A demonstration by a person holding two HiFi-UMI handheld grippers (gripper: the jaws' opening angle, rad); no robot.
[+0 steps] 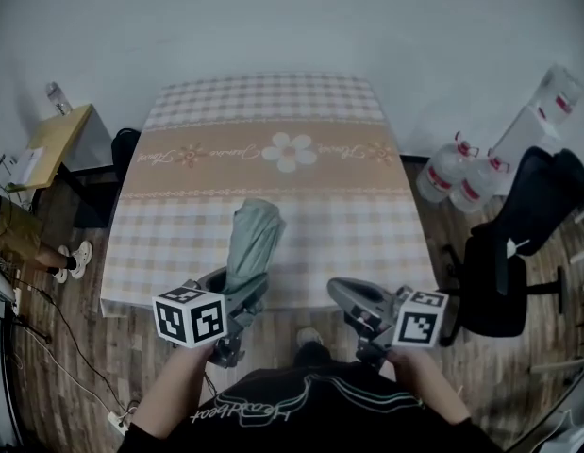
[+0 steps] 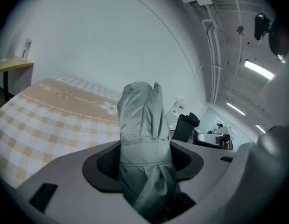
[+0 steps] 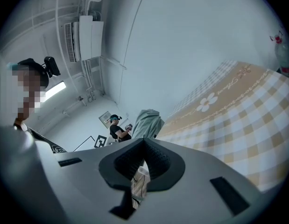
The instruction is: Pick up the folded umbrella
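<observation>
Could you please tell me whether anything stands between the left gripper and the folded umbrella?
Nothing visible does. The left gripper has its jaws closed on the folded umbrella, whose free end points out over the checked table.

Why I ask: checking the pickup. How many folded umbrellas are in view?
1. The folded umbrella is gripped in the left tool, held over the near edge of the checked table. The right tool holds nothing. No other shows; none seems hidden.

Black top (image 1: 386, 423) — pale script lettering (image 1: 240, 411), looping outlines; plain elsewhere
</observation>
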